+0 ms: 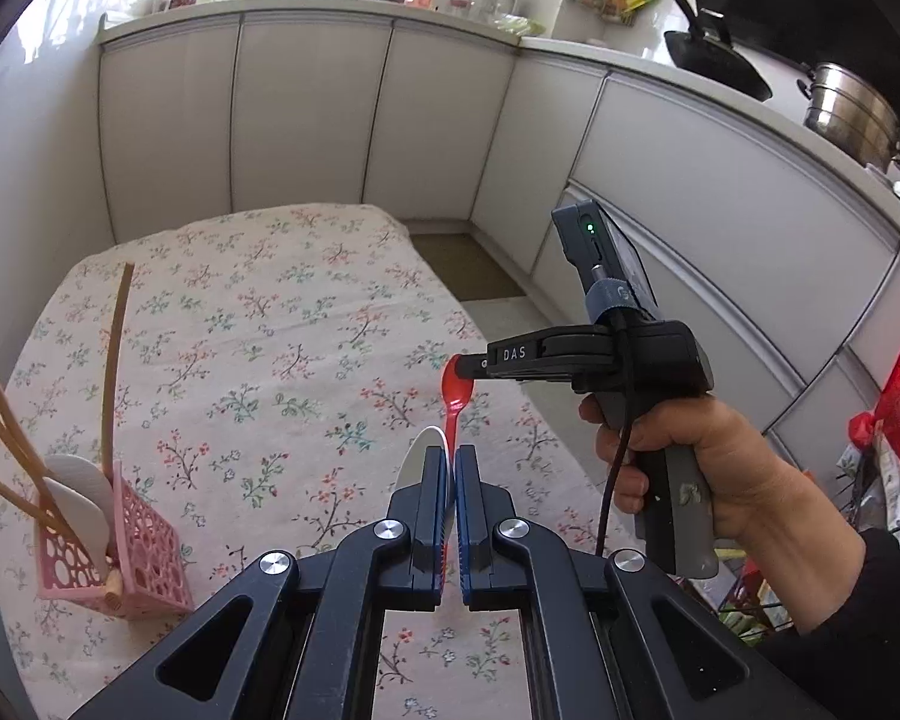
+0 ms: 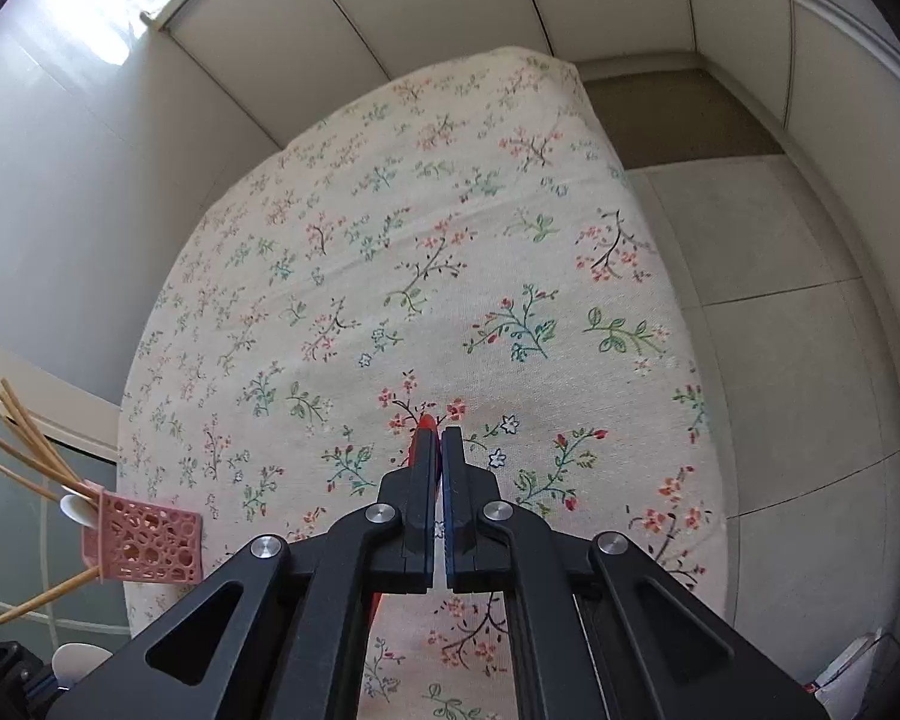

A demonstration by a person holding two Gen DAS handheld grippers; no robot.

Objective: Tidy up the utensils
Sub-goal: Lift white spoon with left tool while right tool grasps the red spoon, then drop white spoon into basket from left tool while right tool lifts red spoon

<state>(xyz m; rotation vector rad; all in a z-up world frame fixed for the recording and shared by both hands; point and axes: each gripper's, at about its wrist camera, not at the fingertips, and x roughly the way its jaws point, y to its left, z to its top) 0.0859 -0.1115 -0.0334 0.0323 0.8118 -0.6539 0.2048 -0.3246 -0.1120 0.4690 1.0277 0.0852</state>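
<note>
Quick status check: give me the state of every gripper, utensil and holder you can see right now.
Left gripper: shut on the red spoon and a white spoon.
Right gripper: shut on the red spoon.
Red spoon: held in the air by both grippers.
White spoon: in the left fingers.
Pink basket: upright on the tablecloth, holding chopsticks and white spoons.

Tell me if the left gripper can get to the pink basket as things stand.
Probably not yet. The cloth up to the basket is bare, but left gripper and right gripper are both shut on the red spoon.
</note>
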